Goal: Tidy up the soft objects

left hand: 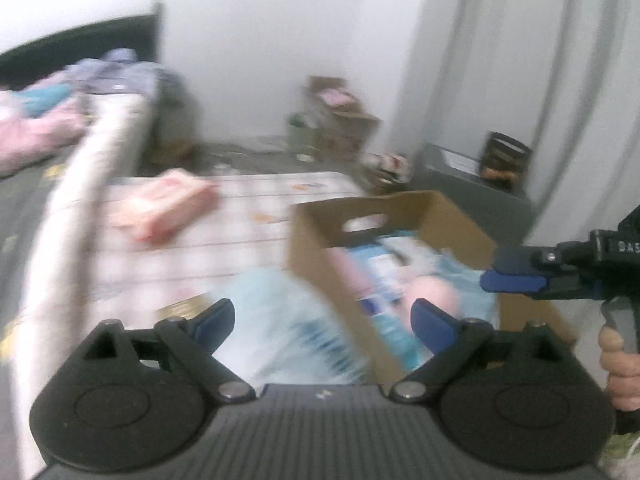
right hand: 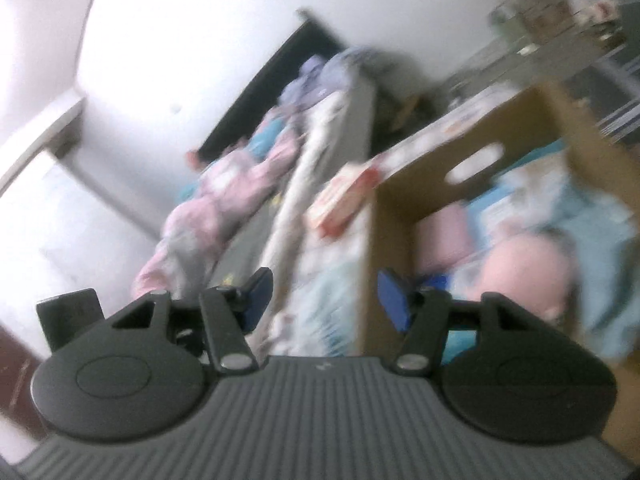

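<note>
Nearest us, the left tool (left hand: 323,320) stood with its blue fingers (left hand: 214,320) spread wide and nothing gripped between them; only a blurred pale-blue soft thing (left hand: 288,332) showed beyond the gap, draped at the near wall of the cardboard box (left hand: 436,208). Our right tool (right hand: 326,300) was parted about halfway, also empty, with the box's corner edge showing through its gap. In the left wrist view we saw that right tool (left hand: 516,276) from the side over the box's right half, our hand (left hand: 620,360) on its grip.

Just past both tools the open box sat on the checked worktop (left hand: 248,216), an oval handle slot (left hand: 366,222) cut in its far wall. Inside it lay a heap of soft things: light-blue fabric (right hand: 592,232), a rounded pink cushion or toy (right hand: 528,272), and something pink upright against the left wall (right hand: 444,236). Blur kept us from naming them more exactly.

Farther along the worktop, well apart from the box, lay a pink-and-white pack (left hand: 168,208). Beyond and left stood a bed (left hand: 104,148) piled with pink, teal and lavender bedding (left hand: 48,120). Boxes and clutter (left hand: 336,120) stood against the far white wall.
</note>
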Demonstrator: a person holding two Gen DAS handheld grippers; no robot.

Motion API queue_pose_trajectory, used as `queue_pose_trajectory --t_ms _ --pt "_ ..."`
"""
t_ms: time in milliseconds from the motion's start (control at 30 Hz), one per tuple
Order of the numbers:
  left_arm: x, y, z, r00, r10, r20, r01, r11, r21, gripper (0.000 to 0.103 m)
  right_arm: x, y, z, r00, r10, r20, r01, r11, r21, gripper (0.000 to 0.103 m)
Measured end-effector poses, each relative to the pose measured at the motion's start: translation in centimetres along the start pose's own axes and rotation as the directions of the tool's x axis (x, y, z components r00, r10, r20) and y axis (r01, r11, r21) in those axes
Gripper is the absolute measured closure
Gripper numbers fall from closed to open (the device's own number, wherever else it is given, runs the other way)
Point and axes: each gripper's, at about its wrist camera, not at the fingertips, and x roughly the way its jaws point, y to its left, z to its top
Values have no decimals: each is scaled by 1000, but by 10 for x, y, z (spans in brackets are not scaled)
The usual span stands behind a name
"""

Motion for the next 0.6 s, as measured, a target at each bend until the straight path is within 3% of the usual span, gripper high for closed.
queue_pose_trajectory --t_ms 100,233,400,500,600 --pt "-25 28 -29 998 69 1 -69 997 -24 7 31 28 -21 995 54 -89 -56 998 -24 44" --pt "-36 53 -69 994 101 -27 -103 994 -44 7 72 70 -43 977 81 -195 -100 991 -86 44" --pt "-15 59 -115 979 151 -139 -150 989 19 8 119 108 -58 957 26 -289 -76 984 -161 43" --pt "-4 61 -139 966 202 -162 -194 979 68 11 142 120 -63 943 -9 -334 -60 979 -197 43" --pt "9 66 -149 967 188 -171 -178 981 76 11 163 130 -64 936 -77 -344 -12 969 -248 43"
